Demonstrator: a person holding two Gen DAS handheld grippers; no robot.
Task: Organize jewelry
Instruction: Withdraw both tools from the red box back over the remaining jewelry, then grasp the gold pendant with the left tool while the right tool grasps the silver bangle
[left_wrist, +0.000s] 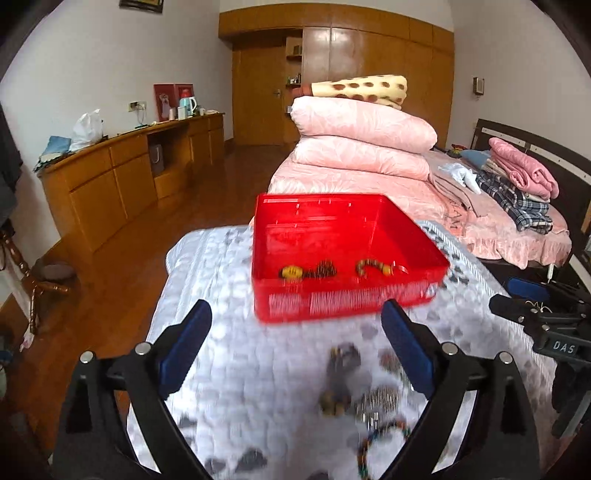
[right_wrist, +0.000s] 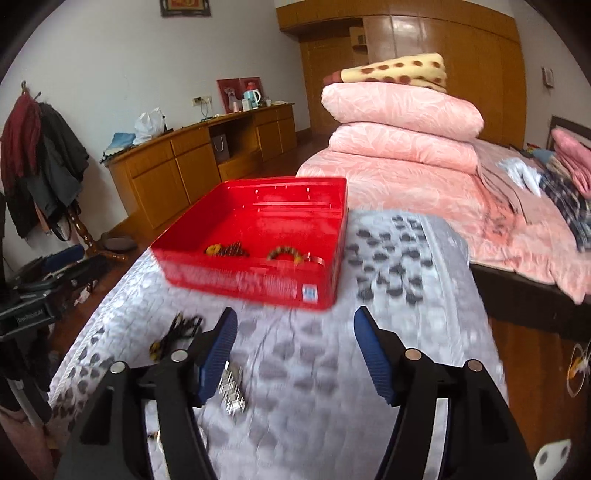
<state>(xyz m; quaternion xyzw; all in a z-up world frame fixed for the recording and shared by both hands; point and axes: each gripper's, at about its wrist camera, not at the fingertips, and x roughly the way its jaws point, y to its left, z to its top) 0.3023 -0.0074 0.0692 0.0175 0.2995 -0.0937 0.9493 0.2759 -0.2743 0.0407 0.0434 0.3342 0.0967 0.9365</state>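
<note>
Both your claws are empty. Left claw (left_wrist: 295, 343) gapes wide, right claw (right_wrist: 293, 345) stands parted, nothing between the pads of either.

Red box (left_wrist: 343, 306) sits on the grey quilted tabletop (left_wrist: 229, 369), just ahead of both claws. Inside, along its near wall: a dark beaded piece with a yellow bead (left_wrist: 308, 272) and a brown-orange beaded bracelet (left_wrist: 373, 266). Two pieces stowed, by my read.

Still loose on the tabletop, short of the box: a blurred cluster of dark and brown beads (left_wrist: 338, 380), a multicoloured bead strand (left_wrist: 380, 439) near the frame's foot, and a metal link band (right_wrist: 231, 393) by your right claw's left finger. Blur hides the exact count.

Judgement: partway through; several pieces still yours to gather.
</note>
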